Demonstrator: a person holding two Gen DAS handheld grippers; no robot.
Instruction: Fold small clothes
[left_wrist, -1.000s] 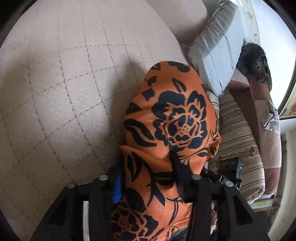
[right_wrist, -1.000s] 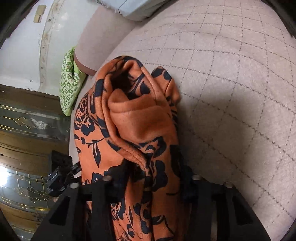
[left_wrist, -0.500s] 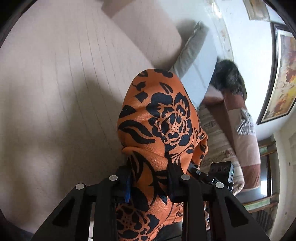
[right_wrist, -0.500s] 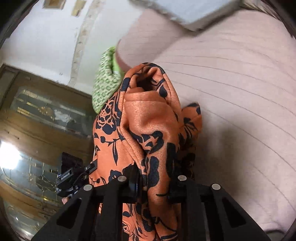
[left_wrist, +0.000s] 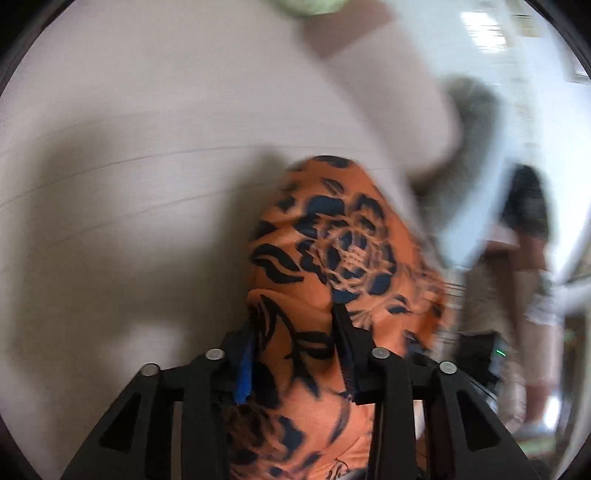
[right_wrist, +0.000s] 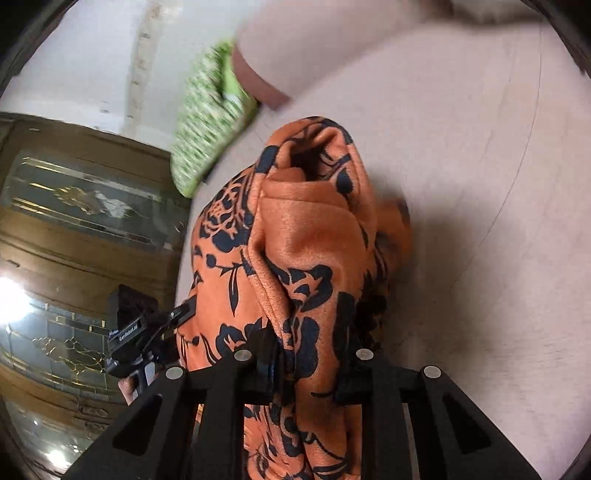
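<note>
Left claw (left_wrist: 295, 354): jaws opening, orange flowered cloth (left_wrist: 332, 266) bunched between them and, as far as can be made out, gripped. Right claw (right_wrist: 306, 365): jaws opening a little too, the same cloth (right_wrist: 306, 251) pinched between the pads in thick doubled folds. From each claw outward, cloth running forward and away along the line of the fingers, long axis roughly in line with both claws, hanging free above the pale quilted cushion (left_wrist: 129, 166) rather than lying on it; a shadow under it on the cushion in both views. Neither claw clearly nearer: both clamped at one end of the bundle, side by side, the left claw's black body (right_wrist: 136, 332) showing just beside the cloth in the right wrist view. Judged from this, next move turning on laying the far, free end down on the cushion ahead of the claws. Beyond, a green patterned pillow (right_wrist: 210, 122) at the cushion's edge, a wooden and glass door (right_wrist: 74, 229) behind. Hard to read: left view smeared by blur, dark and grey shapes at its right not identifiable; lower part of the cloth cut off below both claws; far end folded in on itself, so kind of garment and its edges not tellable.
</note>
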